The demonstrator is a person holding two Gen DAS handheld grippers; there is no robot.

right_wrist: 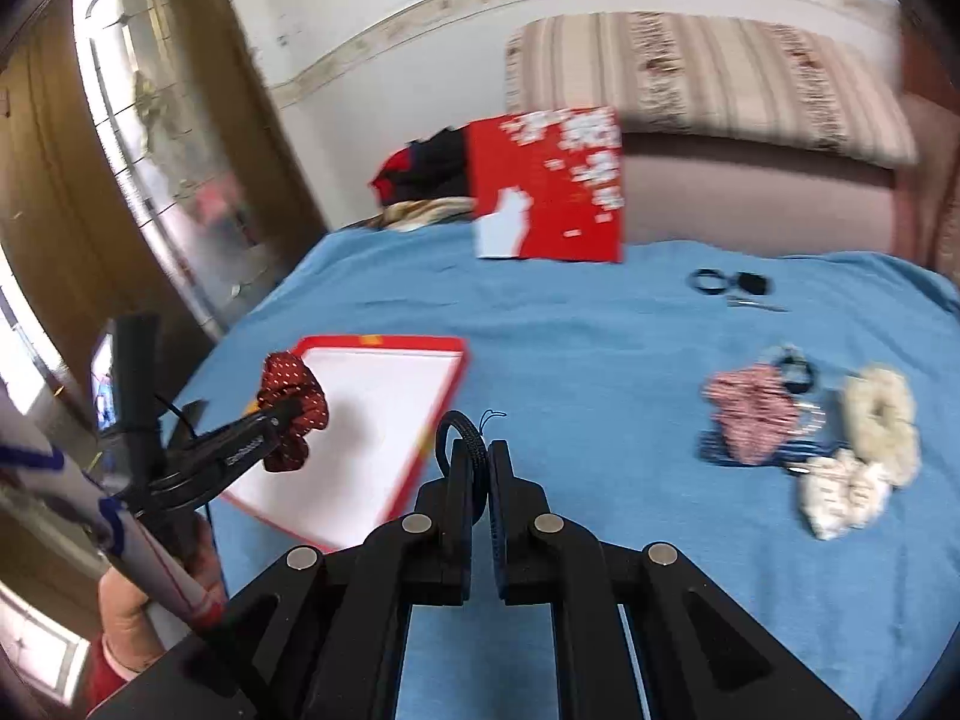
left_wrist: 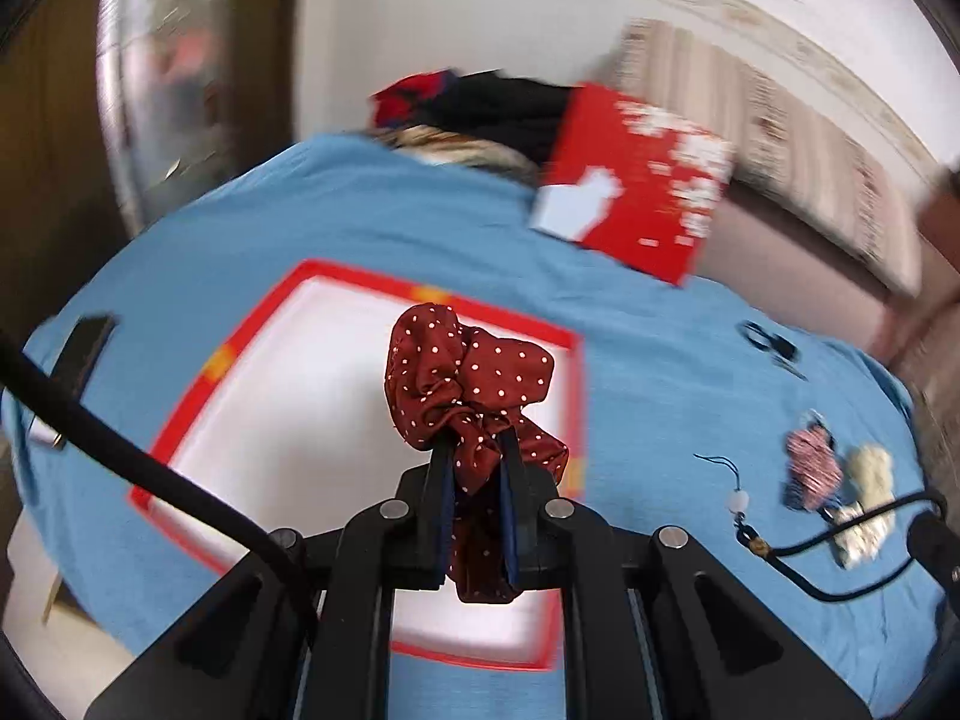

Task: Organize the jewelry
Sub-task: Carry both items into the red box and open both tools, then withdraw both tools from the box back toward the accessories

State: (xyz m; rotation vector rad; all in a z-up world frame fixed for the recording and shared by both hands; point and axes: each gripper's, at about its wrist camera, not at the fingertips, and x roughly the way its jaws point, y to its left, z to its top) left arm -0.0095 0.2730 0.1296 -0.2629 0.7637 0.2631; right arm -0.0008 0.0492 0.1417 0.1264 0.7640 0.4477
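My left gripper (left_wrist: 476, 447) is shut on a dark red scrunchie with white dots (left_wrist: 468, 372), held over the white floor of a red-rimmed tray (left_wrist: 300, 396) on the blue bedspread. In the right wrist view the same scrunchie (right_wrist: 294, 384) hangs over the tray's left part (right_wrist: 372, 408), pinched by the left gripper (right_wrist: 282, 414). My right gripper (right_wrist: 480, 450) is shut on a black braided cord loop (right_wrist: 447, 432), above the bedspread just right of the tray. In the left wrist view a charm strap with a white bead (left_wrist: 744, 504) trails a black cord to the right edge.
A red box lid (right_wrist: 552, 186) stands upright at the back. A pink patterned scrunchie (right_wrist: 750, 414), cream scrunchies (right_wrist: 882, 414) and black hair ties (right_wrist: 711, 282) lie at the right. Folded clothes (right_wrist: 420, 168) sit behind. A dark phone (left_wrist: 84, 354) lies left of the tray.
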